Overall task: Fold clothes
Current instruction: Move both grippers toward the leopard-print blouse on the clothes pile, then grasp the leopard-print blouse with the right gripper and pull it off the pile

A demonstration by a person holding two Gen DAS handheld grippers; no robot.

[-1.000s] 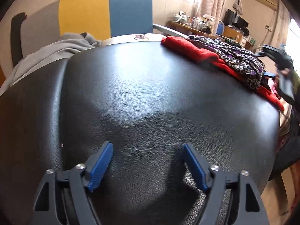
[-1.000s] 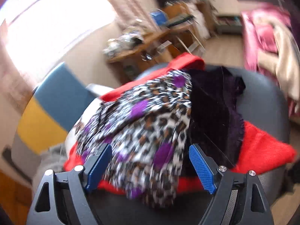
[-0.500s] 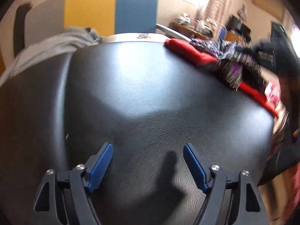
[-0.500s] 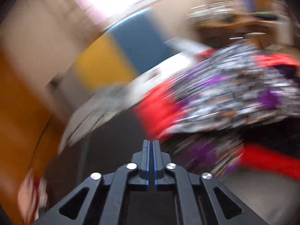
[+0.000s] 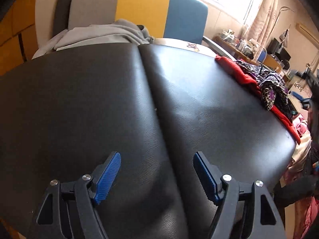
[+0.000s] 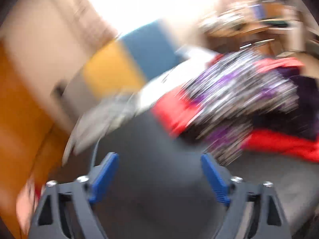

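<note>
Left wrist view: gripper (image 5: 156, 166) of the left hand spread wide, nothing between its blue pads (image 5: 108, 176), above the black cushion (image 5: 119, 103).
Change here: the cushion's centre seam (image 5: 153, 91) now runs between the fingers; earlier it lay off to the left.
Clothes: red garment (image 5: 239, 73) and leopard-print piece (image 5: 269, 83) heaped on the cushion's far right edge; grey garment (image 5: 95, 33) behind, against a grey, yellow and blue chair (image 5: 143, 10).
Right wrist view: heavily blurred; right gripper (image 6: 159, 169) spread apart and empty, where half a second ago it was pressed together.
Pile: the leopard-print piece (image 6: 239, 91) on red cloth (image 6: 173, 111) ahead and to the right.
Writing: none readable.
</note>
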